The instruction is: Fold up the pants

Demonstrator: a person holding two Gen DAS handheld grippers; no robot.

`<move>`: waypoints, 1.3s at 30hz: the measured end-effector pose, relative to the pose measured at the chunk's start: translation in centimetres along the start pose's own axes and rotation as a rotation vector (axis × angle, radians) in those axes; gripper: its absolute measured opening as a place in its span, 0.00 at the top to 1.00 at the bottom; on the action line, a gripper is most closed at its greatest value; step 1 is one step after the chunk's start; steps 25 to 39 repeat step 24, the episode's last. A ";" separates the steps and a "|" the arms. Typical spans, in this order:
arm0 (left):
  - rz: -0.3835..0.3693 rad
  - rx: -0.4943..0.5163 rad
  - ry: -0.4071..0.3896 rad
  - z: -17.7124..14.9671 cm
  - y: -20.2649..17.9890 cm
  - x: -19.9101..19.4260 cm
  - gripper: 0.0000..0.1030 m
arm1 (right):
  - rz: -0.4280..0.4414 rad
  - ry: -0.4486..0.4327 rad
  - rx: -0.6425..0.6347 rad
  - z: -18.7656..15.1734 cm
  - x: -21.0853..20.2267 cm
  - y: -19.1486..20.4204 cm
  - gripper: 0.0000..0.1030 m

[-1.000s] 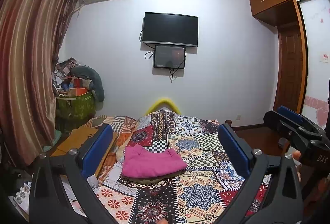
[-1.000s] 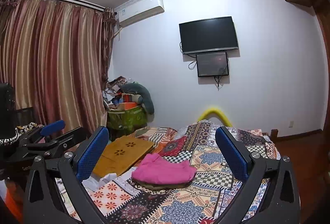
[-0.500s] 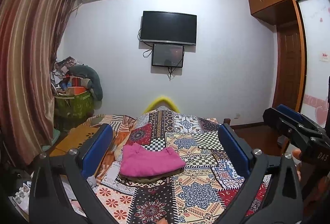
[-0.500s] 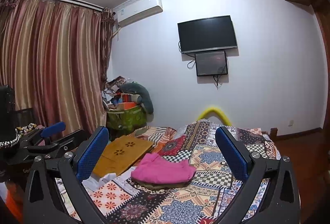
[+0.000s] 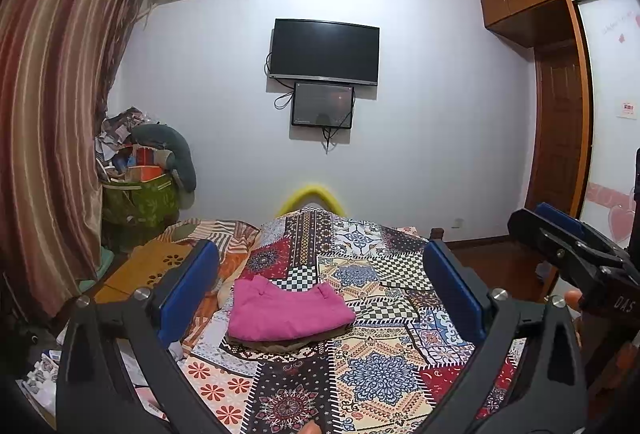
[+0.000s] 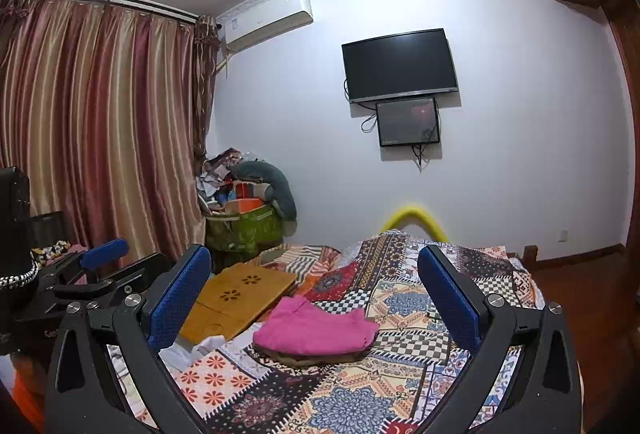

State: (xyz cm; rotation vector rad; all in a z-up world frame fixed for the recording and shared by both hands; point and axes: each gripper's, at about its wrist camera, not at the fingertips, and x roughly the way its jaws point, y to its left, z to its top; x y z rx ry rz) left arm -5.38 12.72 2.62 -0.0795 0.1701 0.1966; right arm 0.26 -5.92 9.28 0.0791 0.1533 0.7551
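Observation:
Folded pink pants point(image 5: 286, 312) lie in a flat stack on the patchwork bedspread point(image 5: 372, 366), on top of a darker folded garment point(image 5: 280, 345). My left gripper point(image 5: 320, 298) hovers well back from them, open, with nothing between its blue pads. In the right wrist view the same pink pants point(image 6: 314, 328) rest left of centre on the bedspread point(image 6: 400, 390). The right gripper point(image 6: 316, 302) is also open and empty, held above the near part of the bed. Each gripper shows at the edge of the other's view: the right gripper point(image 5: 568, 242) and the left gripper point(image 6: 100, 262).
A wooden lap tray point(image 6: 236, 298) lies on the bed's left side. A green bin piled with clutter point(image 6: 244, 226) stands in the corner by striped curtains point(image 6: 100, 138). A TV point(image 5: 324, 52) hangs on the far wall. A wooden wardrobe and door point(image 5: 560, 138) stand at right.
Both views have shifted only slightly; the left gripper's view tilted a little, so the bed and pants sit marginally lower. The pants have not moved and both grippers stay open.

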 end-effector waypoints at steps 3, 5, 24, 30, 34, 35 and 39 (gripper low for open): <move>-0.001 -0.003 0.001 0.1 0.0 0.0 0.00 | 0.000 0.002 0.000 0.0 0.0 0.0 0.00; -0.004 -0.009 0.007 0.0 0.0 0.1 0.00 | -0.001 0.002 -0.001 0.0 0.0 0.0 0.00; -0.022 -0.005 0.014 0.2 -0.5 0.2 0.00 | 0.000 0.008 -0.001 -0.1 0.2 0.3 0.00; -0.022 -0.005 0.014 0.2 -0.5 0.2 0.00 | 0.000 0.008 -0.001 -0.1 0.2 0.3 0.00; -0.022 -0.005 0.014 0.2 -0.5 0.2 0.00 | 0.000 0.008 -0.001 -0.1 0.2 0.3 0.00; -0.022 -0.005 0.014 0.2 -0.5 0.2 0.00 | 0.000 0.008 -0.001 -0.1 0.2 0.3 0.00; -0.022 -0.005 0.014 0.2 -0.5 0.2 0.00 | 0.000 0.008 -0.001 -0.1 0.2 0.3 0.00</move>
